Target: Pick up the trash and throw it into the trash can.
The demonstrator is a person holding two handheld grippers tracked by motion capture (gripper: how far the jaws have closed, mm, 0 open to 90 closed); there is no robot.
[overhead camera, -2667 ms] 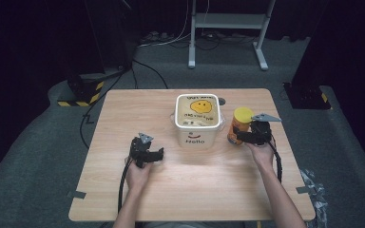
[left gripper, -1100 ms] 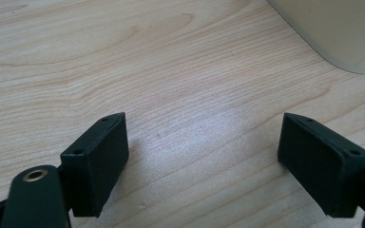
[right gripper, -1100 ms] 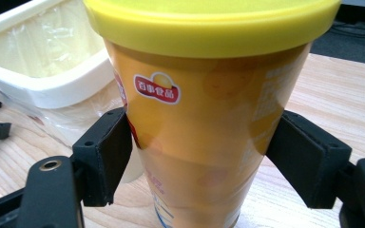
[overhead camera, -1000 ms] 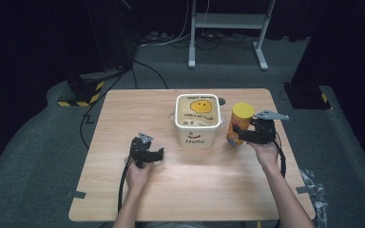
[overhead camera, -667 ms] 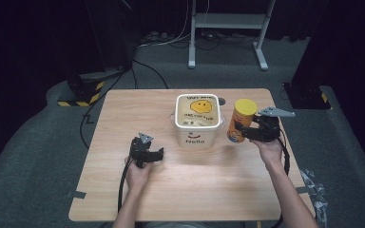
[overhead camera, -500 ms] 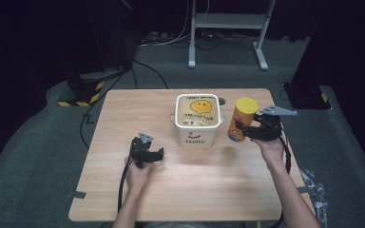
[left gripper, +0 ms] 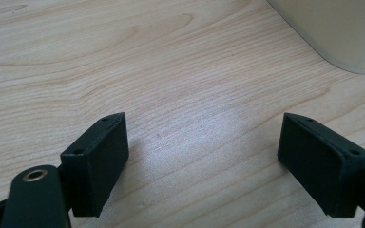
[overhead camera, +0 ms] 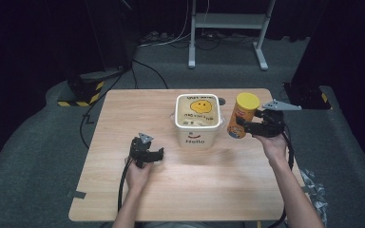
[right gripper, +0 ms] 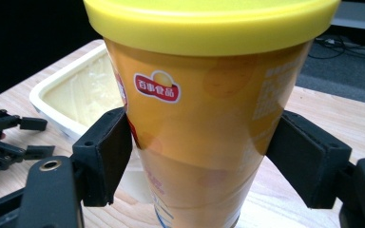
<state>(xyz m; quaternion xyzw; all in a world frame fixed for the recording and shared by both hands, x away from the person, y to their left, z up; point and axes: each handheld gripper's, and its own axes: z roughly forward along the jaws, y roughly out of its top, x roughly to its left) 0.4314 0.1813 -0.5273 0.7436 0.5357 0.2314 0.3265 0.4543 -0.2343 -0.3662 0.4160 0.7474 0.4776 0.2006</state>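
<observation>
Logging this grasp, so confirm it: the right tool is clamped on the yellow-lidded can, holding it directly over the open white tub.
Not over the tub. The high view shows the right tool clamped on the yellow-lidded can, holding it beside the white tub, off its right side. The tub is open.

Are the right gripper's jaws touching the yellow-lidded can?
Touching. In the right gripper view, both black jaws of the right gripper press against opposite sides of the yellow-lidded can, with no gap visible at either jaw.

A wooden table [overhead camera: 218,185], a metal stand [overhead camera: 228,21] behind on grey floor [overhead camera: 38,156]
</observation>
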